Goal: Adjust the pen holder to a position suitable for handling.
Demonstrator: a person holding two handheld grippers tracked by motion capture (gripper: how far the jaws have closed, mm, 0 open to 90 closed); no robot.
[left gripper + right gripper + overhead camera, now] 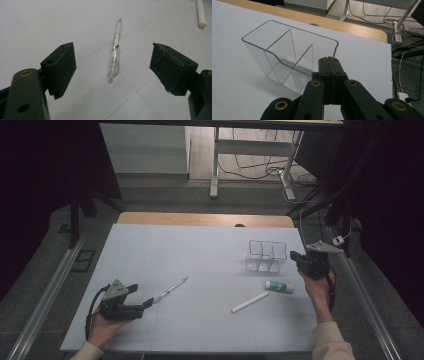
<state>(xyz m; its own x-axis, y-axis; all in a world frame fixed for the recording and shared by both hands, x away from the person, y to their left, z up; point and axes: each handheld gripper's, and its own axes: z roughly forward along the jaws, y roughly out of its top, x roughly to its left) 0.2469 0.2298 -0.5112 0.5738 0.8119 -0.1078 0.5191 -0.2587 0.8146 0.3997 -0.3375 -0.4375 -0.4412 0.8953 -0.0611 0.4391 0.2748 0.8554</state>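
Resting low on the pale blue-white table top (200, 250), the person's left hand (102, 327) comes in from the near left corner with its forearm angled inward and holds the left black two-jaw gripper (145, 302) almost level, pointed toward the clear plastic three-compartment organiser box (266, 256) far off to its right. Its jaws stand wide apart with nothing between the pads. In the left gripper view the two black pads (62, 67) flank the clear plastic pen (115, 53), which lies flat on the table just beyond them, untouched, its capped tip pointing away. From the high view the pen lies well to the left of the organiser box, slanted, with its near end just ahead of the left gripper's jaw tips.

Between the pen and the organiser box, nearer the person, a white cylindrical stick (250, 302) lies slanted on the table, and a small white tube with a green cap (278, 286) lies just in front of the box's right end.

Further right, the person's right hand (317, 287) rises from the near right edge, cream sleeve (332, 342) showing at the wrist, and holds the right black two-jaw gripper (294, 256) upright-tilted at the organiser box's right end. Its jaws are pressed fully together on nothing; in the right gripper view the joined tips (329, 62) sit against or just before the box's right end wall, and contact cannot be told. The box stands upright and empty, its two inner dividers clearly visible.
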